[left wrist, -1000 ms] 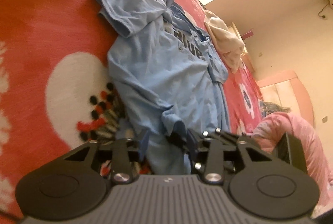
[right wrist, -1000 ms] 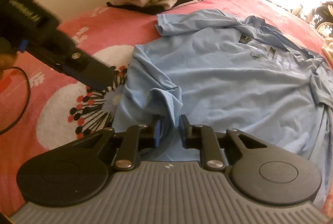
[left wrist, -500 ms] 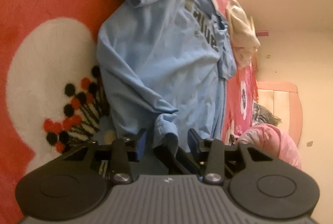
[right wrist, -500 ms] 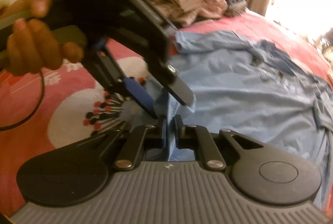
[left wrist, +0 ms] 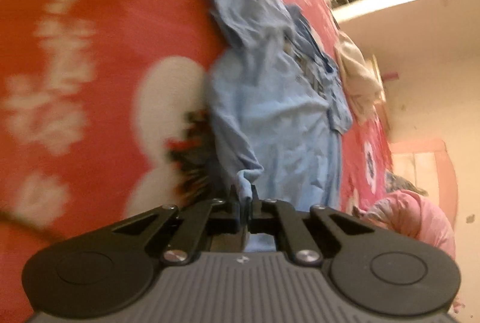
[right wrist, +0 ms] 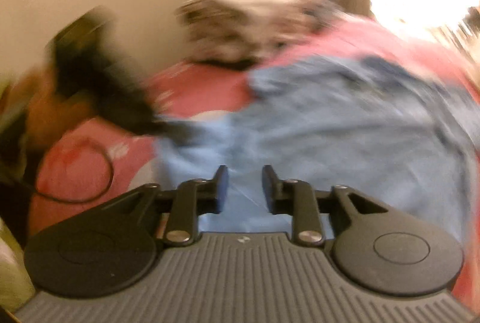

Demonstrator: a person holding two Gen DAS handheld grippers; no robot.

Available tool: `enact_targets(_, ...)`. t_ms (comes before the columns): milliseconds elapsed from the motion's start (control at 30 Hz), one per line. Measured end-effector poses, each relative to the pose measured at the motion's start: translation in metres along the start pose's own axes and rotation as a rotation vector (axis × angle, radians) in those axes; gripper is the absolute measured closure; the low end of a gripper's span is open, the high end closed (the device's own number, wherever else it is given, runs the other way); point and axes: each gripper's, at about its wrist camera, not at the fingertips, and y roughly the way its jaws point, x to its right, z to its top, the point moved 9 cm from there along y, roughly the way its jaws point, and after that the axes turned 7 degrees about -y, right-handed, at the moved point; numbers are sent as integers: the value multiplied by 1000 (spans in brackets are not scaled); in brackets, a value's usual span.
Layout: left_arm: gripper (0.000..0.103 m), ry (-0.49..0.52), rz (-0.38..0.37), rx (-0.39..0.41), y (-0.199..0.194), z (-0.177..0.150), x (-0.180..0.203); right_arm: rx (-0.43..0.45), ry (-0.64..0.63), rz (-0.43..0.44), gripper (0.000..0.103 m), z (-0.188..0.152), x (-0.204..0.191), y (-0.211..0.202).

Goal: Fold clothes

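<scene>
The left hand-held gripper [left wrist: 246,203] is clamped on a bunched fold at the near edge of a light-blue T-shirt [left wrist: 279,113], while the right hand-held gripper [right wrist: 244,185] hangs over the same garment with its jaws opening and no cloth pinched between them. The shirt lies rumpled on a bed [left wrist: 99,32] covered in red with white flowers, a sleeve turned over at the far end and dark lettering partly hidden in creases. Folded clothes [right wrist: 255,20] are stacked at the far side, and a cream garment [left wrist: 358,83] lies just beyond the shirt.

The shirt looks thin, soft and light: likely to drape, stretch and crumple rather than hold a line, and to drag on the bedcover if pulled flat. A single pinch will probably gather it into a rope. Firmer holds appear to be the hem corners, side seams or shoulder seams, taken well apart with both grippers so the cloth spreads. Motion blur hides detail in the right wrist view.
</scene>
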Motion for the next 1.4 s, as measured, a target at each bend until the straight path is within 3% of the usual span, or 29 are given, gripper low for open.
enact_targets(100,99,-33,30,37,-24,-8,-27,-6,344,-146,71,-38,76,-42)
enact_targets(200,99,-52,49,55,-28,-9,-45,-7,662,-222,69,-84,130,-69)
enact_targets(267,99,-53,61,62,-25,-7,-50,3,782,-232,69,-102,146,-76)
enact_targets(500,99,15,120,95,-22,4,-47,7,872,-175,69,-106,163,-57)
enact_targets(667,99,15,150,98,-22,6,-56,-12,843,-139,69,-96,169,-46)
enact_targets(867,99,25,172,91,-17,4,-67,-143,850,-37,71,-118,146,-34)
enact_targets(933,99,26,171,90,-17,4,-68,-147,866,-40,92,-122,142,-40)
enact_targets(1033,99,-22,131,81,-20,8,-60,-120,953,-55,100,-126,147,-52)
enact_targets(1100,99,-95,13,70,-25,27,-35,-32,973,-61,100,-105,161,-64)
enact_targets(1200,99,-94,-98,88,-32,90,39,132,947,-39,100,-23,205,-75)
enact_targets(1300,100,6,-186,217,-71,154,140,321,829,-53,100,102,245,-105)
enact_targets(1367,100,90,-265,320,-117,168,195,468,704,-78,100,187,248,-151)
enact_targets(1400,100,133,-304,371,-141,175,223,519,647,-91,100,210,241,-178)
